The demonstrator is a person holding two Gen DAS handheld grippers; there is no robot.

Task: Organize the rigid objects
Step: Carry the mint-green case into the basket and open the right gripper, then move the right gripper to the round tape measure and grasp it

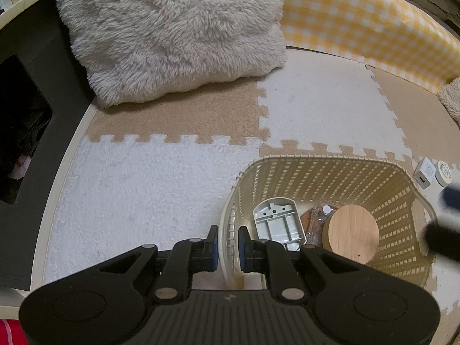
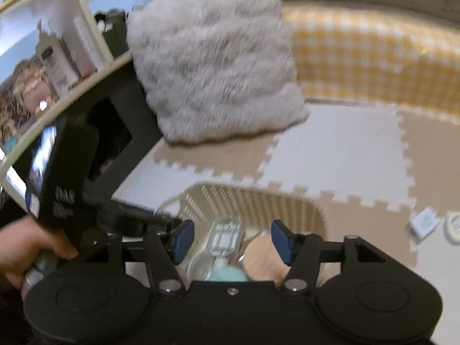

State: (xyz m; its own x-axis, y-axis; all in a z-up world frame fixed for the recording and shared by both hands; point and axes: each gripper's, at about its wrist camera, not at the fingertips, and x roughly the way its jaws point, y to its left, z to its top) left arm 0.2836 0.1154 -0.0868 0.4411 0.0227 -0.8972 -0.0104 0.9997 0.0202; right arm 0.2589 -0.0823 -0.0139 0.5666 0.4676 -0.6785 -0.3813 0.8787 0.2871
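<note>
A cream lattice basket [image 1: 330, 159] stands on the foam puzzle mat. My left gripper [image 1: 228, 247] is shut on its near left wall, one blue pad outside and one inside. Inside lie a grey plastic bracket [image 1: 277, 222], a round wooden disc [image 1: 353, 234] and a clear packet [image 1: 316, 218]. In the right wrist view my right gripper [image 2: 233, 240] hangs open above the basket [image 2: 258, 201], with nothing between its pads. Below it I see the bracket [image 2: 225, 237], the disc [image 2: 264, 258] and a mint-green item [image 2: 227, 273]. That view is blurred.
A white plug adapter [image 1: 424, 172] and a small round tin [image 1: 444, 171] lie on the mat right of the basket. A fluffy cushion [image 1: 172, 34] leans at the back, beside a yellow checked bolster [image 1: 373, 20]. A black cabinet [image 1: 28, 115] borders the left. A hand [image 2: 26, 247] holds the left gripper.
</note>
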